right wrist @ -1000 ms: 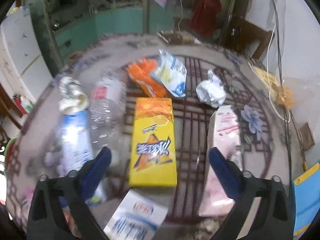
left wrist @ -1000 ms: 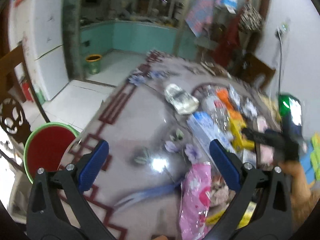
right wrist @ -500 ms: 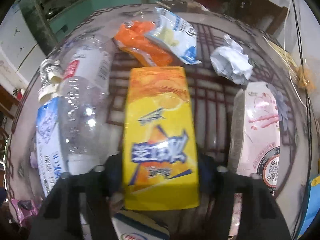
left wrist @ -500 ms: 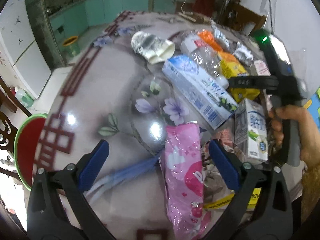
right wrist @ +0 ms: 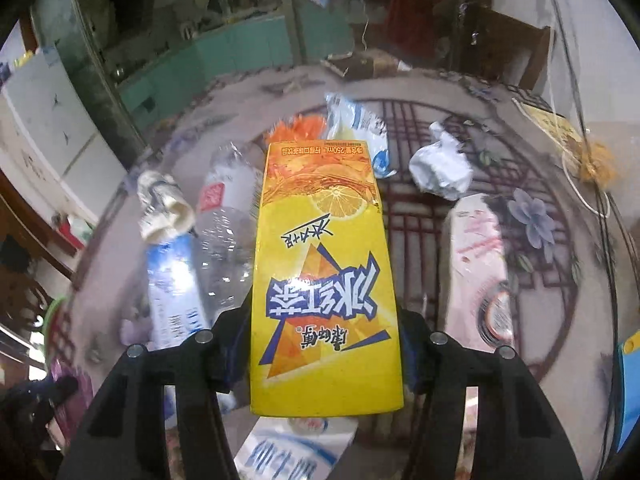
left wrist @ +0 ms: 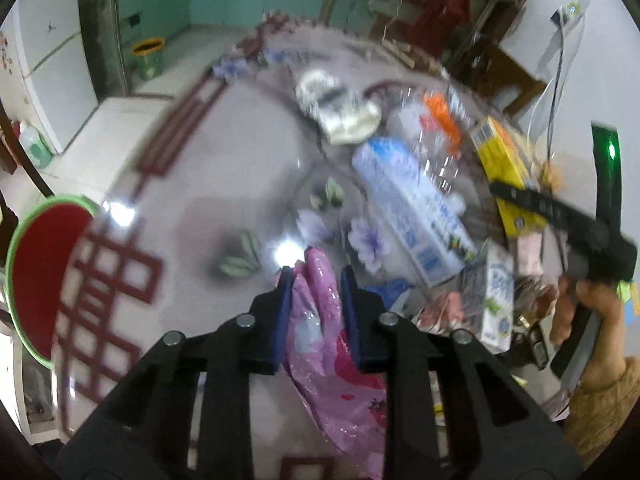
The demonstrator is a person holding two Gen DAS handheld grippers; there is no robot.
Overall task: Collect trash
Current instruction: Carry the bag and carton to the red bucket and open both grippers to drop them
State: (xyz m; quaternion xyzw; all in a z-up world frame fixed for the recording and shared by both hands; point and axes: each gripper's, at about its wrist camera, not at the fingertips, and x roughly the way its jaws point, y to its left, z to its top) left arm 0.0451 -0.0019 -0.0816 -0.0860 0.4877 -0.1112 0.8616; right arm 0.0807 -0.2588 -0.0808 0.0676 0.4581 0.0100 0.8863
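My left gripper (left wrist: 314,288) is shut on a pink plastic wrapper (left wrist: 332,356) and holds it over the round patterned table (left wrist: 180,216). My right gripper (right wrist: 324,336) is shut on a yellow iced-tea carton (right wrist: 324,280), lifted above the table (right wrist: 424,216); the carton also shows in the left wrist view (left wrist: 506,168). Other trash lies on the table: a blue-white carton (left wrist: 408,204), a clear plastic bottle (right wrist: 228,236), a crushed silver cup (left wrist: 340,108), an orange wrapper (right wrist: 296,128), a blue-white bag (right wrist: 360,128), crumpled paper (right wrist: 440,164), a pink carton (right wrist: 476,264).
A red basin with a green rim (left wrist: 36,276) stands beside the table on the left. A small milk carton (left wrist: 496,300) lies near my right hand. A yellow-rimmed bin (left wrist: 150,58) stands on the far floor. Cables (right wrist: 588,184) lie at the table's right edge.
My left gripper went from open to shut on the pink wrapper. My right gripper closed on the yellow carton and lifted it off the table.
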